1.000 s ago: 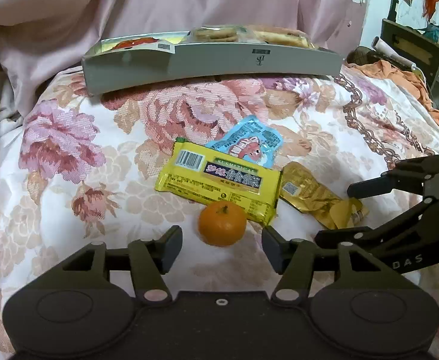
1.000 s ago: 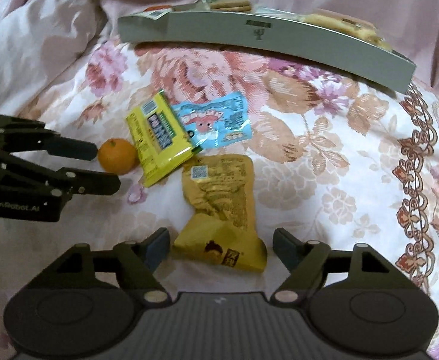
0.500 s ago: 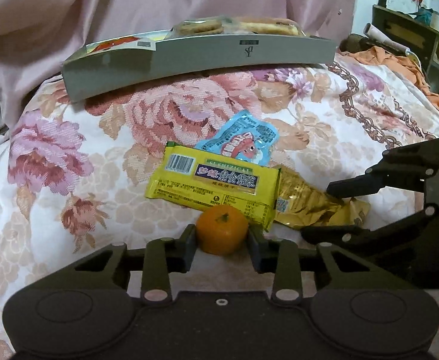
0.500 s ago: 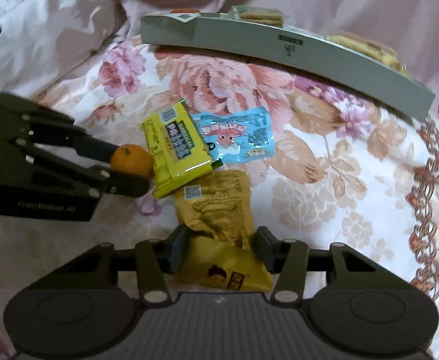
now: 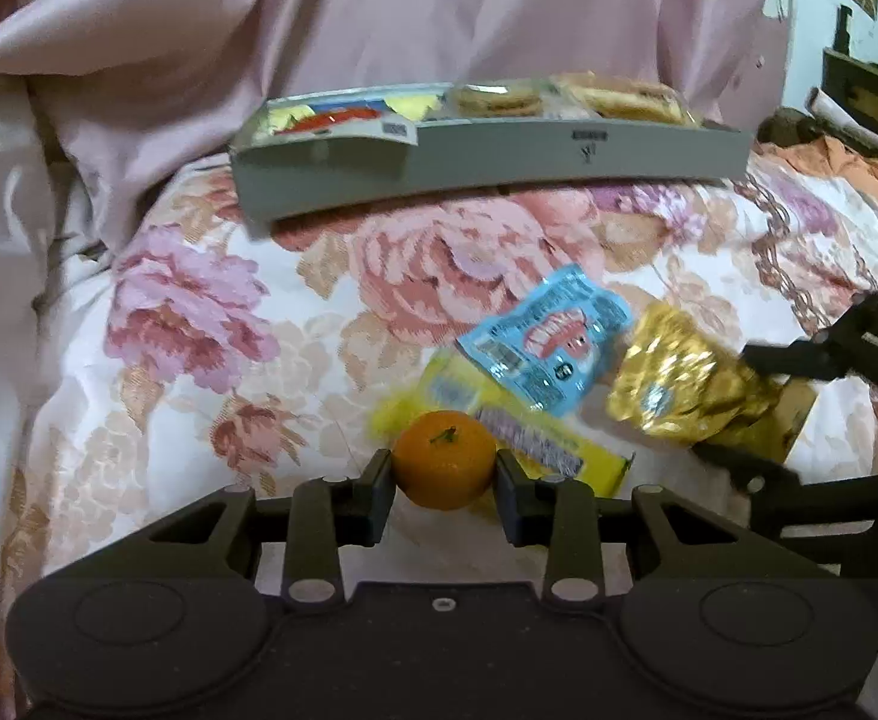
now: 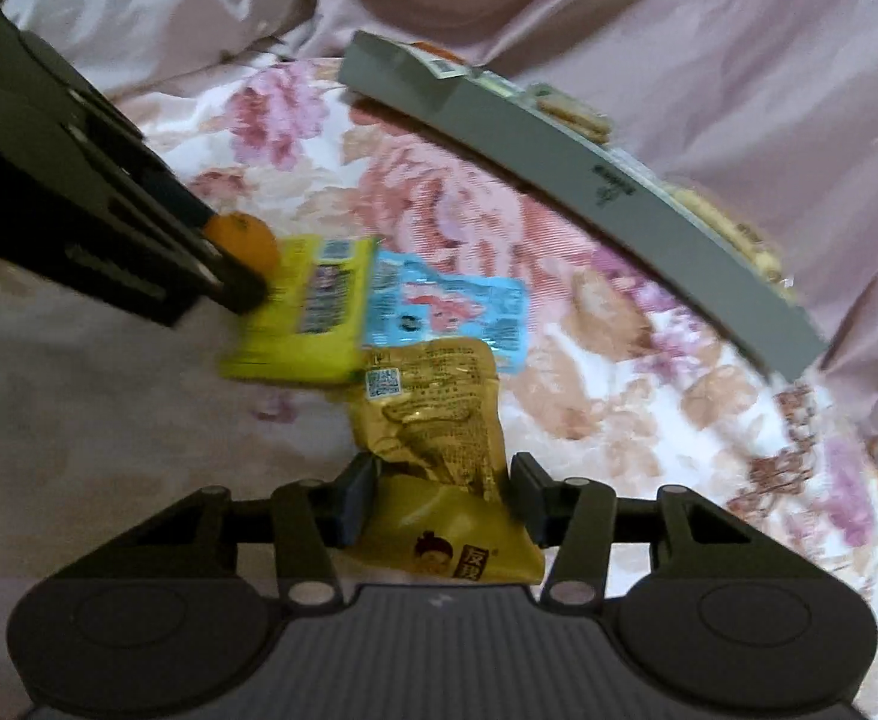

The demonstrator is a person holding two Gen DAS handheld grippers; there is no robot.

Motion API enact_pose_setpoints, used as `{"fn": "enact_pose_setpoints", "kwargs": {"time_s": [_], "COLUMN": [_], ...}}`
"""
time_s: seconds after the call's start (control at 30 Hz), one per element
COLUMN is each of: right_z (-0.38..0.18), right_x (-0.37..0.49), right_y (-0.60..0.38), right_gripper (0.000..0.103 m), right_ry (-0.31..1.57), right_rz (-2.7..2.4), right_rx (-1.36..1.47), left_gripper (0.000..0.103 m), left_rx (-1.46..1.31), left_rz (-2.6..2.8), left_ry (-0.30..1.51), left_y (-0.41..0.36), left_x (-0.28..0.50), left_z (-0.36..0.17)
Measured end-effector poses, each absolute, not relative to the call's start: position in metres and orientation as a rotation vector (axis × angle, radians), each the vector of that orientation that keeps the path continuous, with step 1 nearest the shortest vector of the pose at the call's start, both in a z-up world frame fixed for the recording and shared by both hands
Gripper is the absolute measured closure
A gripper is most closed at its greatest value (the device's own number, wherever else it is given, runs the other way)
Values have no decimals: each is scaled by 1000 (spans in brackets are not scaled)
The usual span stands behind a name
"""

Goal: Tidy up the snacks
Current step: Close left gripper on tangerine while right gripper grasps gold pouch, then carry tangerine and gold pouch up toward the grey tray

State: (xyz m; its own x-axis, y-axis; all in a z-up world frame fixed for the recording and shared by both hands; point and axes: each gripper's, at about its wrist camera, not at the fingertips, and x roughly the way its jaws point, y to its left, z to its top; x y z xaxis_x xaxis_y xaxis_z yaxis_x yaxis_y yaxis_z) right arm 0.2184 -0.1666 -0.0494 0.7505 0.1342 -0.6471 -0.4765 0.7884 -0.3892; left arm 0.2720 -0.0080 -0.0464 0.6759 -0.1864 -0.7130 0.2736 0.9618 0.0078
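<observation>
My left gripper (image 5: 444,489) is shut on a small orange (image 5: 444,459) and holds it above the floral bedspread; the orange also shows in the right wrist view (image 6: 247,240). My right gripper (image 6: 442,495) is shut on a gold snack pouch (image 6: 439,438), which also shows in the left wrist view (image 5: 679,378). A yellow snack bar pack (image 5: 529,447) and a blue snack packet (image 5: 550,339) lie on the bedspread between them. A grey tray (image 5: 499,171) holding several snacks sits at the back.
Pink bedding (image 5: 379,18) is bunched up behind the tray and to the left. Shelves with clutter (image 5: 859,96) stand at the far right. The floral bedspread (image 5: 199,330) stretches to the left of the packs.
Both grippers have closed, the left on the orange and the right on the gold pouch. Both have lifted their items off the bedspread and the views have tilted.
</observation>
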Motion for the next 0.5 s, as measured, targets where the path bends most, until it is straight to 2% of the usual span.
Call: {"fn": "enact_pose_setpoints", "kwargs": {"time_s": [0.2, 0.5], "right_z": [-56, -39], "right_x": [205, 204], "right_y": [-155, -158], "right_gripper": [51, 51], "right_ry": [464, 380], "right_rz": [247, 200], "right_rx": [-858, -815], "left_gripper": [66, 66], "left_rx": [121, 77], "left_rz": [-274, -281], "left_ry": [717, 603], "left_y": [-11, -13], "left_x": [268, 260], "left_z": [-33, -6]}}
